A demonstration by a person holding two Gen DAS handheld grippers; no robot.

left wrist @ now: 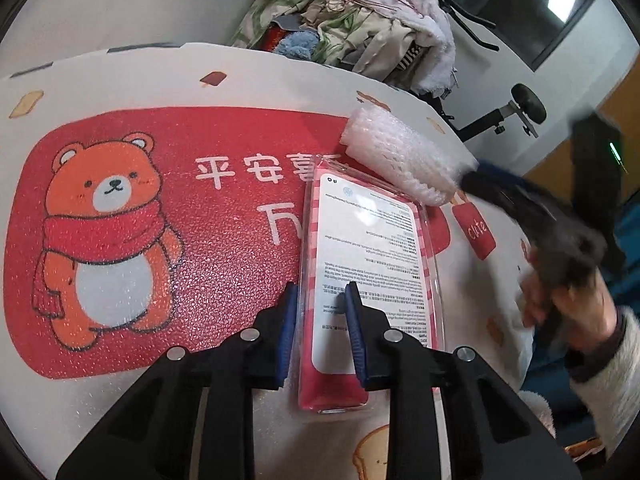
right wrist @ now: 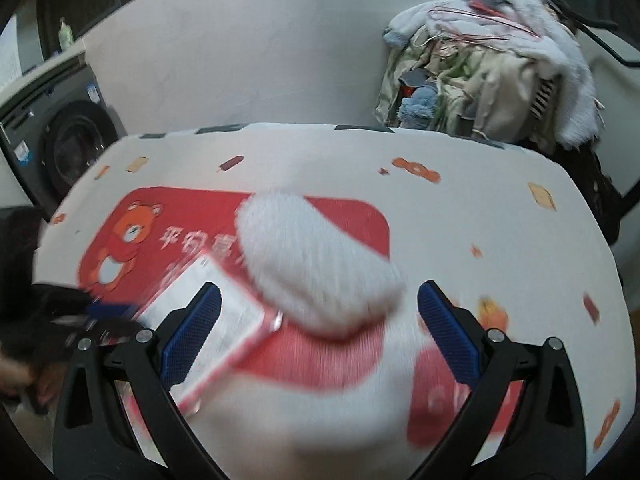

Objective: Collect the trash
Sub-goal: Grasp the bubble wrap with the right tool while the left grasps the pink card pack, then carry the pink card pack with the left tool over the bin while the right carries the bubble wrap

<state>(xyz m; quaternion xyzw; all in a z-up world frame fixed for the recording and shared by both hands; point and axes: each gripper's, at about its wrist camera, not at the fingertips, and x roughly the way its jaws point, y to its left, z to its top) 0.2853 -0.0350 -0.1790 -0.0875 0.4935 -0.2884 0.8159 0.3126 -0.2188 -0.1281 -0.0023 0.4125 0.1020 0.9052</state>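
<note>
Clear plastic wraps the flat red-and-white checked package (left wrist: 370, 280), a thin blister pack with a white printed label facing up, and we judge it light, fairly stiff along its length, and slick on its glossy faces. It lies on the worktop (left wrist: 160, 76), across the right end of the red bear mat (left wrist: 140, 240), its long side running away from us. Our left tongs (left wrist: 322, 312) are narrowed over its near left edge: one blue pad sits on the label side, the other just outside the rim, and we read the pads as pinching that plastic edge, though the contact itself is hard to confirm from this angle. A grip on the flange seems sound to us, since the rim is stiffer than the bulging middle; squeezing the centre might only dent the shell or let it slide. Touching the package's far right corner lies a white foam net sleeve (left wrist: 404, 156), ribbed and squashy, which we judge to be nearly weightless and easy to crush, so it can be taken anywhere across its width. Our right tongs (right wrist: 320, 332) stand wide apart with nothing between the pads, and the sleeve lies just ahead of them in a motion-blurred view. In the left wrist view, the person's hand (left wrist: 568, 300) carries those tongs in from the right. Beyond the worktop a heap of laundry (left wrist: 360, 28) fills a basket, and a washing machine (right wrist: 68, 144) stands at the far left.
</note>
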